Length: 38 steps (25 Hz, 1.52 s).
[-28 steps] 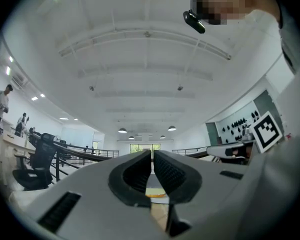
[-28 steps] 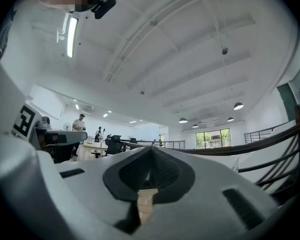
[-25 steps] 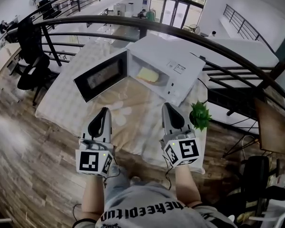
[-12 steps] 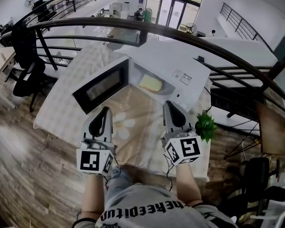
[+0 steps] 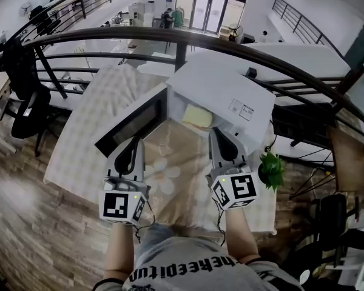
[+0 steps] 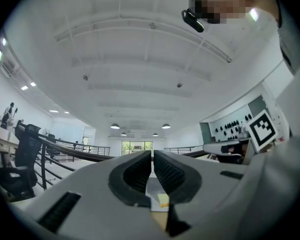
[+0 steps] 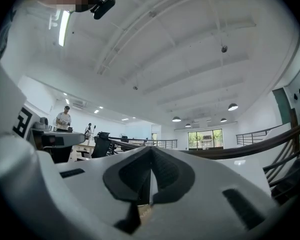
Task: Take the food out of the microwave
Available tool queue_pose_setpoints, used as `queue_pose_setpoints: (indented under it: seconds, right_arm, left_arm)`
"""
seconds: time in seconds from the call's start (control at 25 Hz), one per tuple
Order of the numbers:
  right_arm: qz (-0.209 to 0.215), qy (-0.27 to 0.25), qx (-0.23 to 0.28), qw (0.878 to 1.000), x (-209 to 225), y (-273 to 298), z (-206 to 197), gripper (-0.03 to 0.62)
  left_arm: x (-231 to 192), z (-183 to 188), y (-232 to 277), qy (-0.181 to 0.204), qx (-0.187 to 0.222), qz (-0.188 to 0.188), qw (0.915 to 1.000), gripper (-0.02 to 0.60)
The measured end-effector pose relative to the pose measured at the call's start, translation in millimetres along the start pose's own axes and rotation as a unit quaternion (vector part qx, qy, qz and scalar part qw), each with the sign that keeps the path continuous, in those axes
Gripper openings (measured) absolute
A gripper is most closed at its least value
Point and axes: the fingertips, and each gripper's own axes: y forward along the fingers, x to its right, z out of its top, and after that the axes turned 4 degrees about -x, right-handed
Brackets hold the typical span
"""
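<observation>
- The left gripper [image 5: 133, 142] has its jaws clenched to a mere sliver, with nothing between them. In its own view the yellow food [image 6: 163, 199] shows low down, beyond the jaws.
- The right gripper [image 5: 213, 132] is clenched tight and empty, pads meeting along their length.
- A second ago both grippers hung well short of the microwave [image 5: 221, 90]. They have since advanced side by side over the desk [image 5: 91, 126]. The right tips now sit at the lip of the open cavity and the left tips are near the lower edge of the door [image 5: 133, 123].
- The food is still inside on the cavity floor, a pale yellow block just beyond the right tips and untouched.
- The door stands swung wide to the left, as it did before, so nothing bars the way in.
- Judged from this, the approach is nearly done. Jaws this tight cannot take the block, so at least one pair must open before reaching in.
- A small potted plant [image 5: 272, 170] stands at the desk's right edge, clear of the path.
</observation>
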Motion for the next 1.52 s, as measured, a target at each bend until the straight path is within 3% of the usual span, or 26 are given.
queue_pose_setpoints:
  seconds: [0.32,0.76,1.2,1.52]
  right_arm:
    - [-0.017,-0.024,-0.02,0.999,-5,40,-6,0.005]
    - [-0.031,-0.064,-0.115,0.991,-9,80,-71,0.006]
    - [-0.033,-0.114,-0.208,0.971,-5,122,-149,0.017]
    - [-0.045,-0.169,-0.272,0.946,7,139,-195,0.06]
  left_arm:
    - [-27,-10,30,-0.008,-0.007,-0.032,0.9994,0.015]
    - [-37,-42,70,-0.015,-0.029,-0.088,0.9955,0.015]
    - [-38,-85,101,-0.016,-0.049,-0.127,0.9906,0.015]
    - [-33,-117,109,-0.027,-0.094,-0.159,0.9823,0.015]
